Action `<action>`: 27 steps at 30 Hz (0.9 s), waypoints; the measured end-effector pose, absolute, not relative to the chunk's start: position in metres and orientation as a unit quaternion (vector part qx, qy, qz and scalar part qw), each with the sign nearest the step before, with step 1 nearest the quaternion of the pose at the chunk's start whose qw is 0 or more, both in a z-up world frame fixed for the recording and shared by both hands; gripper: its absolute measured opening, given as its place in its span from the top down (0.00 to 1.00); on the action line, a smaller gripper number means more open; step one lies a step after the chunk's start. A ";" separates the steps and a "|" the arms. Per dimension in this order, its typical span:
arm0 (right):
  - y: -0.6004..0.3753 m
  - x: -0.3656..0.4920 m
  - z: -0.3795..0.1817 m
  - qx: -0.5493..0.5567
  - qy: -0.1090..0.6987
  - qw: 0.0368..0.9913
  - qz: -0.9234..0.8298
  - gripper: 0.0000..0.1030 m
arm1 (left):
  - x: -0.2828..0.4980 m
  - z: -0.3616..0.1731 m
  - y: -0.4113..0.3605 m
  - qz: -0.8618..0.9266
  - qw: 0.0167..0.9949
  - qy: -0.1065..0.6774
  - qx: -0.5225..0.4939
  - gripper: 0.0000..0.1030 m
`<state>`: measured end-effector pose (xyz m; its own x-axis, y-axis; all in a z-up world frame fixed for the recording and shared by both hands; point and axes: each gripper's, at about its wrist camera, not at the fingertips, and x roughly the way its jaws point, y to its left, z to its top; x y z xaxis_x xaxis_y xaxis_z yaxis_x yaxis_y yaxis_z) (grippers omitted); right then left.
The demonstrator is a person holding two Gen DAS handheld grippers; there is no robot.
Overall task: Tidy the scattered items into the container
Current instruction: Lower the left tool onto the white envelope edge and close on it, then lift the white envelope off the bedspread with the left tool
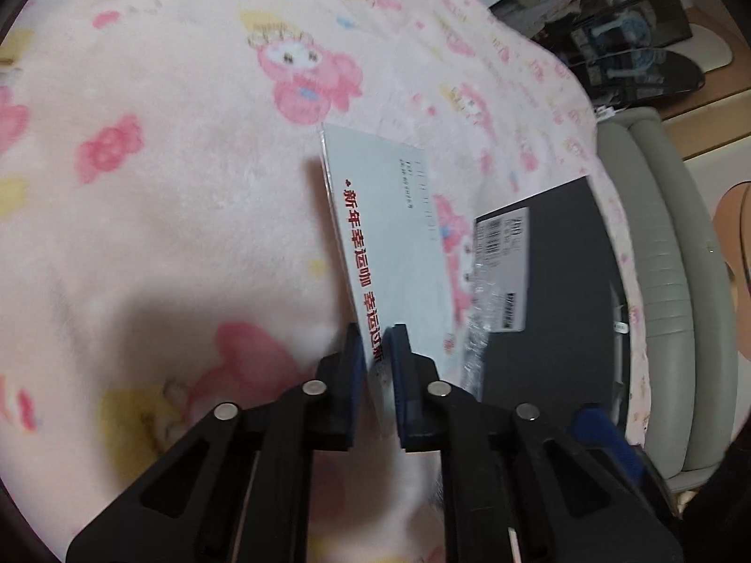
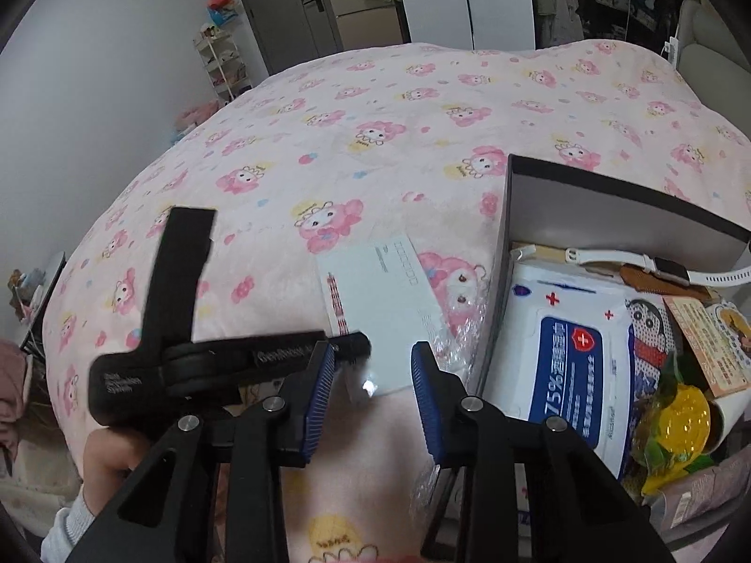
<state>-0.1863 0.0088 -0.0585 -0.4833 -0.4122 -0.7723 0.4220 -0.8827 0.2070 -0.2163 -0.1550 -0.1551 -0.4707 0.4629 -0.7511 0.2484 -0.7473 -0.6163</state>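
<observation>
A pale blue envelope (image 1: pixel 394 234) with red lettering, in a clear plastic sleeve, lies on the pink blanket just left of the dark box (image 1: pixel 563 281). My left gripper (image 1: pixel 375 349) is shut on the envelope's near edge. In the right wrist view the left gripper (image 2: pixel 354 345) reaches in from the left and pinches the envelope (image 2: pixel 394 309) at its near left corner. My right gripper (image 2: pixel 374 349) hovers just above the envelope's near end, jaws open, pads touching nothing. The box (image 2: pixel 511 216) stands open at the right.
The box holds a wet-wipes pack (image 2: pixel 577 366), a white watch (image 2: pixel 610 260), a yellow wrapped item (image 2: pixel 676 417) and some cards. A person's hand (image 2: pixel 108 450) holds the left gripper. The pink patterned blanket (image 2: pixel 328 117) covers the bed; a grey headboard (image 1: pixel 666 281) lies beyond the box.
</observation>
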 end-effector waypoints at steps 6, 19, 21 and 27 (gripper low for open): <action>0.022 -0.151 -0.057 0.461 -0.019 0.260 -0.849 0.70 | -0.153 -0.135 -0.163 0.791 0.055 -0.362 -0.491 0.95; 0.037 -0.098 -0.126 0.566 -0.083 0.267 -0.775 0.70 | -0.049 -0.140 -0.149 0.779 0.015 -0.363 -0.512 0.83; 0.038 -0.096 -0.129 0.572 -0.085 0.265 -0.772 0.70 | -0.046 -0.138 -0.157 0.784 0.002 -0.359 -0.507 0.71; 0.037 -0.098 -0.136 0.579 -0.082 0.259 -0.769 0.65 | -0.056 -0.116 -0.191 0.829 -0.061 -0.289 -0.475 0.69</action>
<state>-0.0982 0.0371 -0.1358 -0.1951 -0.4923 -0.8483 0.3030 -0.8529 0.4253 -0.0562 -0.1907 -0.1160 -0.5406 0.1742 -0.8231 0.3757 -0.8254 -0.4214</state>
